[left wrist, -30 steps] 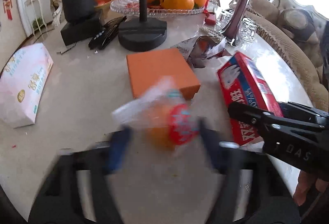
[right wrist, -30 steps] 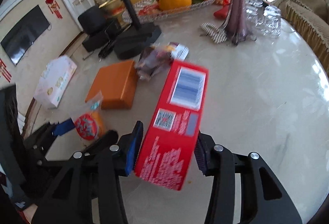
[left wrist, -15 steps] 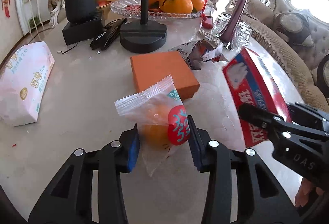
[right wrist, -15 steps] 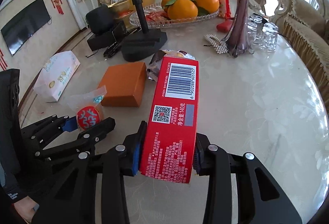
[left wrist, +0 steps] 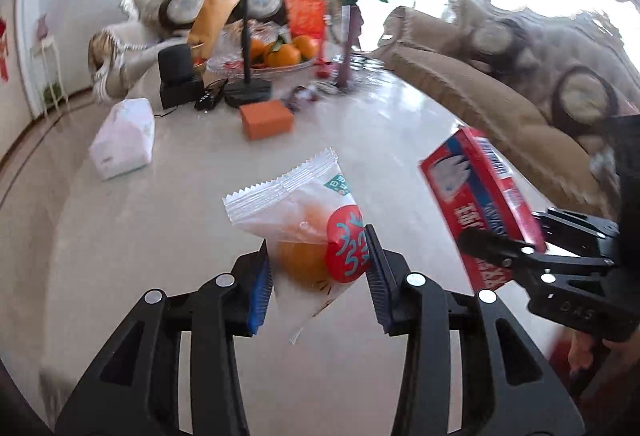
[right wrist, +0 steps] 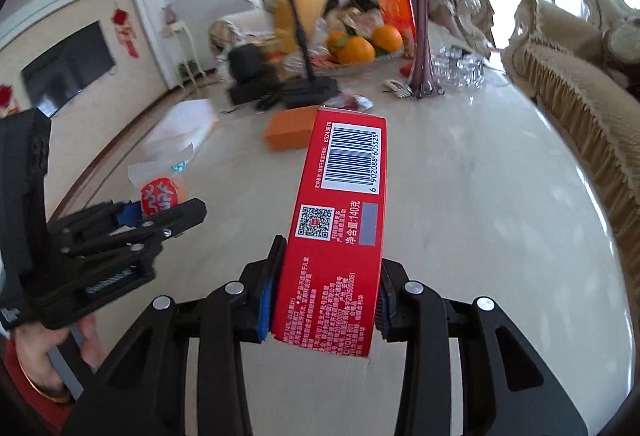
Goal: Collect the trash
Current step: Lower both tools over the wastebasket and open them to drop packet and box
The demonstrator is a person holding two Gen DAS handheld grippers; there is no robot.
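While raised, both tools (left wrist: 318,268) (right wrist: 326,290) loaded.

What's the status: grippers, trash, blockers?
Left gripper shut on snack bag. Right gripper shut on red box. Both lifted off table. No bin in view.

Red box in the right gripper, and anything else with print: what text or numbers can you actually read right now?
"6 902088 605525" under the barcode on the red box, held by the right gripper.
"65243878" beside that barcode.
"净含量:140克" next to the QR code.
Fine white print lower on the box: too small to read.
White characters on the red sticker of the snack bag in the left gripper: stylised, unreadable.
"DAS" on the right gripper's body, left wrist view.
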